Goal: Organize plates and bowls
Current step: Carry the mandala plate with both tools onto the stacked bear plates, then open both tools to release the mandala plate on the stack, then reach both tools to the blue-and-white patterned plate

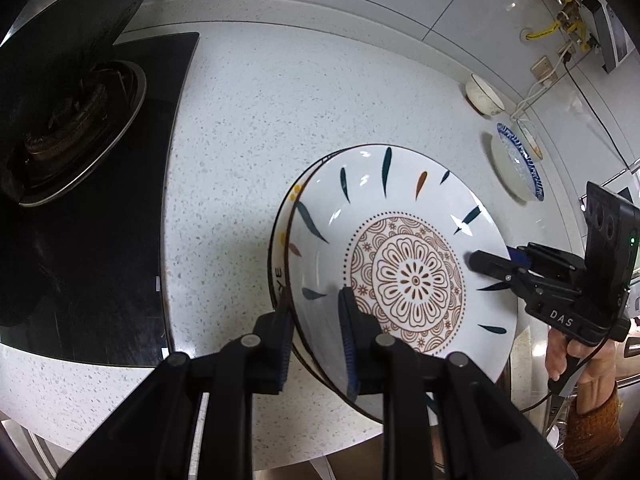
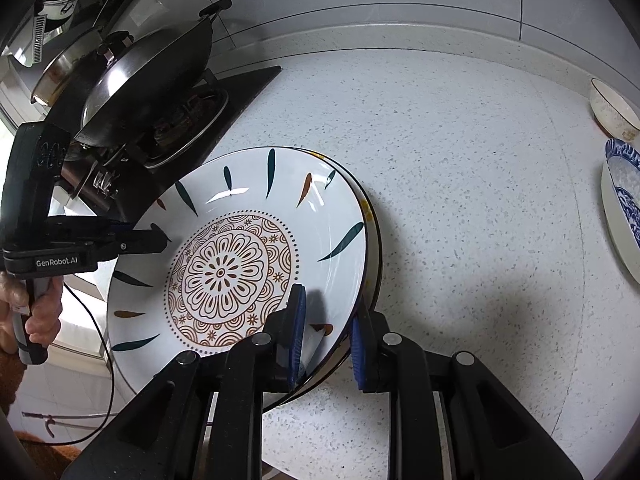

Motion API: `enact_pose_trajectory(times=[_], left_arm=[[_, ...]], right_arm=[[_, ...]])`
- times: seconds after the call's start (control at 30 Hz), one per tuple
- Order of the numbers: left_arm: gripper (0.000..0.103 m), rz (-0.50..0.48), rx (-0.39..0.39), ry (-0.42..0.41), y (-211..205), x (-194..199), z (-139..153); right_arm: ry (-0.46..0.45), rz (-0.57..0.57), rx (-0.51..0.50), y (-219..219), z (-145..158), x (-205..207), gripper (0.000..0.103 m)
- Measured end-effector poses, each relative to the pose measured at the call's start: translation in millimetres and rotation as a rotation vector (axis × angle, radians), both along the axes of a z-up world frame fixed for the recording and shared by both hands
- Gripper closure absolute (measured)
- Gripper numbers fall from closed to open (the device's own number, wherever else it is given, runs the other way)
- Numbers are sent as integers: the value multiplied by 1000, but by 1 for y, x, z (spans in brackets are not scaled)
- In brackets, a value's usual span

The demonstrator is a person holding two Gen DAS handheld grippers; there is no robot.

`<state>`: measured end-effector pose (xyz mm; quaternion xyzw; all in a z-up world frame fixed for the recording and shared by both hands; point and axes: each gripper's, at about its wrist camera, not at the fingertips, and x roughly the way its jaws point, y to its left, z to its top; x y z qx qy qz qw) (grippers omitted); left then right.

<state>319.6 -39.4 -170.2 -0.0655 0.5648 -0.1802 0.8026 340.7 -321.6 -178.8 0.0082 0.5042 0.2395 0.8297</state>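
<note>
A white patterned plate (image 1: 400,240) (image 2: 248,248), with a brown mandala centre and leaf strokes on the rim, lies on a second plate (image 1: 282,240) (image 2: 370,216) that has yellow marks. My left gripper (image 1: 316,340) is shut on the left rims of both plates, one pad inside the top plate and one outside the lower rim. My right gripper (image 2: 326,340) clamps the opposite rims the same way. Each gripper shows in the other's view: the right gripper (image 1: 492,268) and the left gripper (image 2: 148,240), both held by a hand. The stack sits near the counter's front edge.
A small white bowl (image 1: 484,94) (image 2: 612,110) and a blue-rimmed plate (image 1: 518,164) (image 2: 624,216) stand by the back wall on the speckled counter (image 1: 260,120) (image 2: 460,160). A black gas stove (image 1: 80,160) with a wok (image 2: 148,80) lies to the left.
</note>
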Motion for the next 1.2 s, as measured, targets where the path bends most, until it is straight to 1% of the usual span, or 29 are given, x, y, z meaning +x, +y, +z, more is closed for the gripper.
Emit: enact_pose_trajectory(times=[0.13, 0.17, 0.2, 0.23, 0.3, 0.37, 0.47, 0.57, 0.6, 0.67, 0.7, 0.73, 0.77, 0.8, 0.87, 0.93, 1.0, 1.1, 1.2], left_arm=[[81, 6, -27, 15, 5, 3, 1], [81, 9, -9, 5, 6, 4, 3], [80, 21, 39, -19, 7, 5, 6], [79, 29, 53, -26, 11, 7, 7], [79, 47, 31, -10, 18, 12, 7], [79, 60, 50, -19, 21, 12, 9], [79, 76, 39, -30, 25, 10, 12], [79, 95, 47, -48, 27, 8, 16], [77, 101, 42, -55, 30, 7, 18], [60, 113, 29, -95, 29, 4, 26], [56, 117, 33, -124, 26, 1, 32], [52, 108, 31, -150, 21, -2, 38], [51, 96, 26, -164, 16, -3, 43], [51, 76, 8, -180, 8, -6, 49], [51, 48, -24, -184, -8, -10, 54], [51, 5, -57, -171, -36, -13, 57], [51, -25, -63, -143, -63, -15, 58], [51, -34, -54, -89, -111, -13, 58], [51, -36, -51, -93, -153, -10, 58]], right_arm=[[-1, 8, 3, -3, 1, 0, 84], [-1, 13, 0, -4, 1, 0, 84], [3, 13, 1, -4, 2, 0, 84], [7, 13, 4, -5, 2, 1, 84], [16, 15, 1, -6, 4, 2, 83], [47, 8, 19, -9, 5, 4, 83], [49, 11, 5, -7, 7, 3, 83], [57, -3, 22, -10, 9, 3, 83], [45, -10, 18, -12, 12, 2, 79], [19, -29, 16, -17, 21, 1, 73], [11, -39, 24, -21, 26, 0, 72], [2, -49, 30, -25, 29, -1, 71], [-9, -60, 33, -30, 34, -2, 67], [-16, -71, 34, -36, 38, -4, 59], [-28, -94, 48, -51, 44, -7, 49], [-33, -122, 57, -68, 49, -9, 48], [-41, -161, 45, -91, 54, -9, 44], [-45, -209, 33, -128, 61, -5, 44], [-52, -247, 22, -167, 69, -1, 43]])
